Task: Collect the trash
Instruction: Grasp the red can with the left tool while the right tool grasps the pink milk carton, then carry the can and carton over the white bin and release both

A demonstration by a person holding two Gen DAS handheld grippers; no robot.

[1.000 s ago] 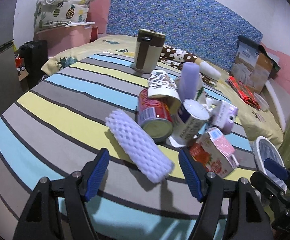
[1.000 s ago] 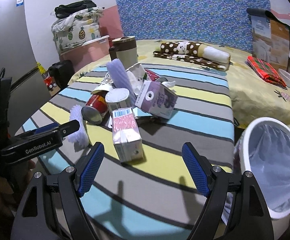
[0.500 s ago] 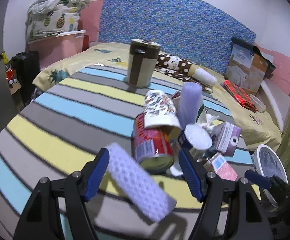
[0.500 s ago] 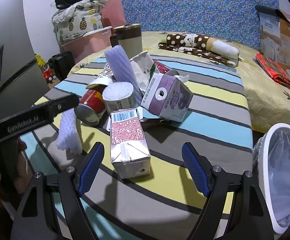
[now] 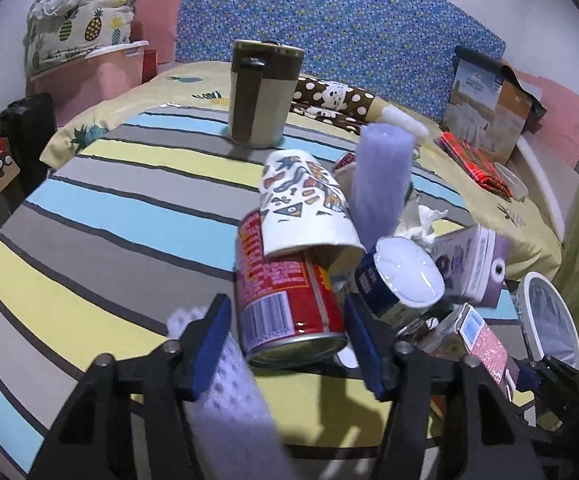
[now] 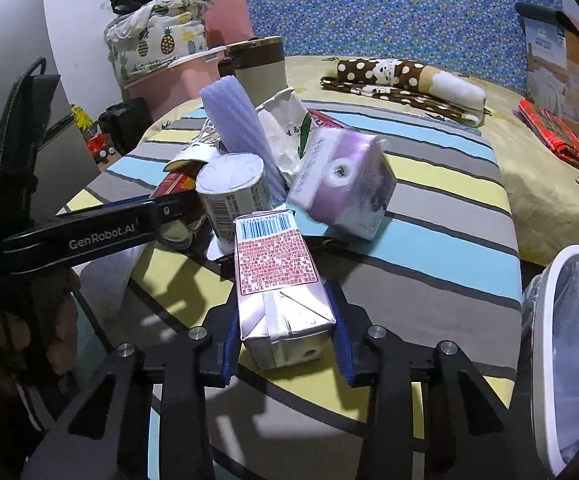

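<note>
A heap of trash lies on the striped table [image 5: 109, 216]. My left gripper [image 5: 289, 344] stands around a red can [image 5: 285, 300] lying on its side, jaws close on both sides of it. A patterned paper cup [image 5: 305, 208], a purple foam tube [image 5: 381, 176], a white-lidded can [image 5: 401, 280] and a purple carton [image 5: 473, 264] lie behind. My right gripper [image 6: 285, 332] has its jaws against both sides of a pink-labelled carton [image 6: 277, 276]. The white bin [image 6: 569, 356] with a liner stands at the right.
A white foam net sleeve [image 5: 225, 392] lies under my left gripper's left finger. A beige and brown tumbler [image 5: 261, 92] stands upright at the far side of the table. A bed with a dotted blanket [image 6: 401, 76] lies behind.
Both grippers moved forward into the heap and narrowed. The left went past the foam sleeve to the red can; the right came around the pink-labelled carton.
</note>
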